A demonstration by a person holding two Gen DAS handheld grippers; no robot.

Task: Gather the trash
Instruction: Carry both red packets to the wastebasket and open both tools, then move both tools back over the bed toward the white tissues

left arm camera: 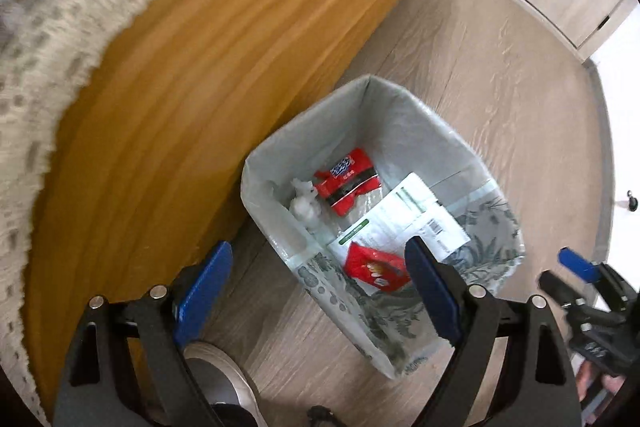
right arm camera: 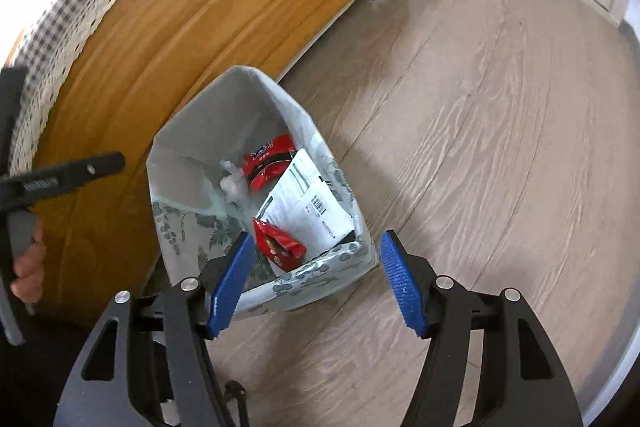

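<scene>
We hang our wide-open, empty left gripper above the bag-lined floor bin; the small red snack packet lies inside, directly below. Our right gripper, parted and empty, hovers beside.

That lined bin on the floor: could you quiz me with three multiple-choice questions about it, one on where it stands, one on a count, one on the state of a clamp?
1. Where does the trash bin stand?
A. on the bed
B. on the floor beside the wooden bed frame
C. inside a cupboard

2. How many red snack wrappers lie in it?
A. none
B. two
C. five

3. How do the left gripper jaws stand?
A. open, empty
B. shut on a wrapper
C. shut on the bin liner

Answers:
1 B, the bin sits on floorboards by the frame.
2 B, one red wrapper deep inside, another red wrapper on the white mailer bag.
3 A, nothing is between the blue pads.
</scene>
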